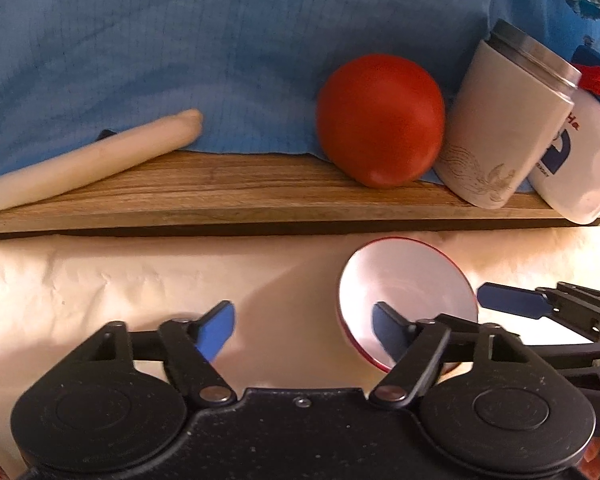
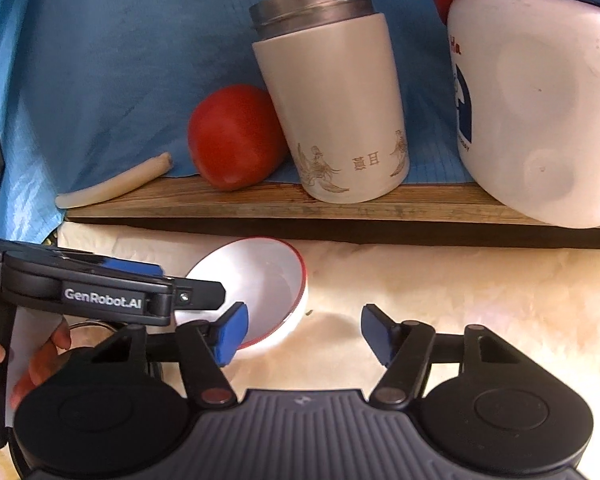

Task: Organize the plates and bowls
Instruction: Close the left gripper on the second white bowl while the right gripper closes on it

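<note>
Left gripper (image 1: pixel 304 330) spread wide, holding nothing; its right finger overlaps the bowl (image 1: pixel 408 300), contact unclear. Right gripper (image 2: pixel 304 332) likewise wide and empty, just right of that bowl. Bowl: round, glossy white, red-rimmed, on a cream cloth (image 1: pixel 140 280) near a wooden board (image 1: pixel 240 196).
</note>
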`<state>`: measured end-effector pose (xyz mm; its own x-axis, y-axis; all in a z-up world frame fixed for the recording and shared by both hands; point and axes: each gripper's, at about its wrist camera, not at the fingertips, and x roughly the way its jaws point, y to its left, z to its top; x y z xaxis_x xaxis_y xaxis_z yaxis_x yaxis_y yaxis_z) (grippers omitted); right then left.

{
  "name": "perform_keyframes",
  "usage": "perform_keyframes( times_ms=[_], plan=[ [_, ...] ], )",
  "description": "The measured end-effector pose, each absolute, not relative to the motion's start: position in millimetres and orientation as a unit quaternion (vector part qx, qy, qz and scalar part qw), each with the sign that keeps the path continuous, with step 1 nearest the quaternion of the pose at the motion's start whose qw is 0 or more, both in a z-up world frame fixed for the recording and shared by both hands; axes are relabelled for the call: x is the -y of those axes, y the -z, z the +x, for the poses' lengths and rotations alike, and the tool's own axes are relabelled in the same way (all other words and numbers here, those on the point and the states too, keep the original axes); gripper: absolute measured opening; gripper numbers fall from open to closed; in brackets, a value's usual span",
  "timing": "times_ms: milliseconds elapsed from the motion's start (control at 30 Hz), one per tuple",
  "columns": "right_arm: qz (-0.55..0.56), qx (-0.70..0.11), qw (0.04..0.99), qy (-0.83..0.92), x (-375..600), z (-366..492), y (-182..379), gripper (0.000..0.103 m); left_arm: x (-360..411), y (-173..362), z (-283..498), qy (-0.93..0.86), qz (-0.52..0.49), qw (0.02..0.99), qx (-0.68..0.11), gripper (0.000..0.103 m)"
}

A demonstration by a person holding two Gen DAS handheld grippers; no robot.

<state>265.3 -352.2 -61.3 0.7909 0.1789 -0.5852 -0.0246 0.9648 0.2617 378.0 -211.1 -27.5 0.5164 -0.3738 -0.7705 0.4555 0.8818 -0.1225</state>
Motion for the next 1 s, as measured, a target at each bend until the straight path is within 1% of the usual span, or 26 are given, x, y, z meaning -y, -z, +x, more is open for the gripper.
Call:
perform_keyframes(
  times_ms=[33,67,167,333,400,433,467,533,600,667,800,1000],
  plan=[
    [0.124,-0.319,0.938,-0.059,353.6,264.6,61.3,0.062,211.9,28.1,378.5,0.241,0.046,0.868,-0.432,0.071],
    [0.125,-0.319,0.937,-0.062,354.0,264.2,61.2,0.059,212.4,28.8,379.0,0.243,0.046,0.867,-0.432,0.068],
    [0.126,-0.318,0.937,-0.066,353.4,264.9,61.3,0.054,210.5,26.8,380.5,0.246,0.045,0.865,-0.435,0.060],
    [0.148,-0.327,0.930,-0.078,354.5,269.1,62.1,0.050,207.1,27.8,377.3,0.252,0.036,0.861,-0.439,0.049],
    [0.157,-0.330,0.927,-0.085,354.5,270.0,62.9,0.046,207.8,28.2,376.7,0.256,0.031,0.859,-0.442,0.042],
    [0.162,-0.333,0.924,-0.091,354.7,270.5,63.4,0.041,208.2,28.1,376.4,0.258,0.028,0.858,-0.443,0.039],
    [0.168,-0.336,0.922,-0.097,354.9,271.4,63.9,0.039,208.5,28.2,375.8,0.259,0.026,0.857,-0.445,0.035],
    [0.176,-0.339,0.919,-0.099,355.2,273.3,65.2,0.036,208.0,27.9,371.5,0.260,0.023,0.856,-0.446,0.031],
    [0.183,-0.339,0.918,-0.096,357.2,273.5,65.2,0.033,209.7,27.1,370.1,0.264,0.021,0.854,-0.447,0.020],
    [0.190,-0.340,0.917,-0.092,358.7,273.3,65.2,0.027,212.9,25.4,367.4,0.265,0.024,0.855,-0.445,0.014],
    [0.184,-0.342,0.918,-0.079,355.0,272.1,64.6,0.024,214.3,23.3,362.2,0.259,0.023,0.859,-0.442,0.011],
    [0.189,-0.345,0.917,-0.064,350.0,273.6,62.0,0.015,209.0,13.2,349.6,0.251,-0.001,0.860,-0.445,0.007]
  ],
)
